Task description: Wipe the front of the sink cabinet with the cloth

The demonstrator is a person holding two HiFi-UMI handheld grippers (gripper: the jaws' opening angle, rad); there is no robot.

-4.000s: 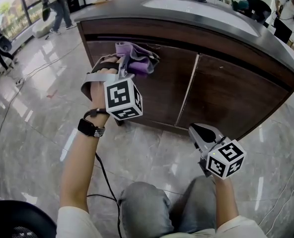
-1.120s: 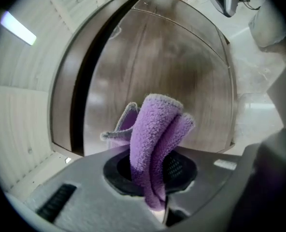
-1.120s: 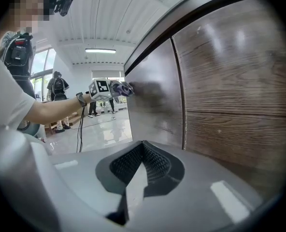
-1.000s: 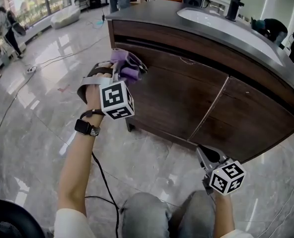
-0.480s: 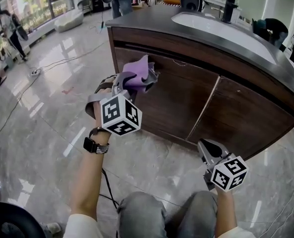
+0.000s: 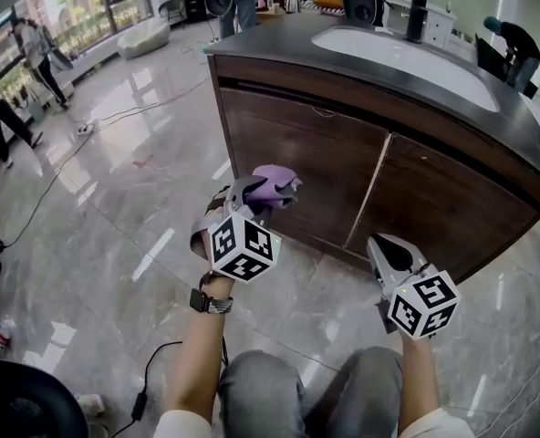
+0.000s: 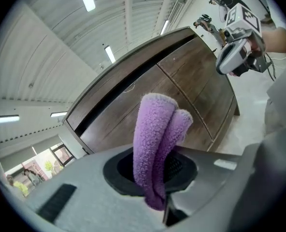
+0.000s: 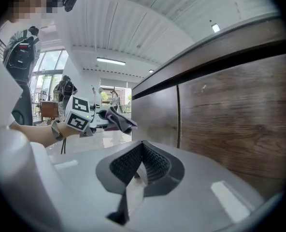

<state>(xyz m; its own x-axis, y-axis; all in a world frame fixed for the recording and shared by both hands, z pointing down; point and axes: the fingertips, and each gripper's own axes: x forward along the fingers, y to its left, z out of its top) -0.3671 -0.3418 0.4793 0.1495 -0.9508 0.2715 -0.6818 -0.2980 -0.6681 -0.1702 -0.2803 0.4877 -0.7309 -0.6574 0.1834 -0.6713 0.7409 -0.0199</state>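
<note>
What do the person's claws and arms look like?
The left claw and right claw are pale grey plastic shells with black ridged pads. Each carries a white cube printed with black square markers. The person wears a black watch on the left wrist and short white sleeves. A black cable trails by the left arm.
</note>
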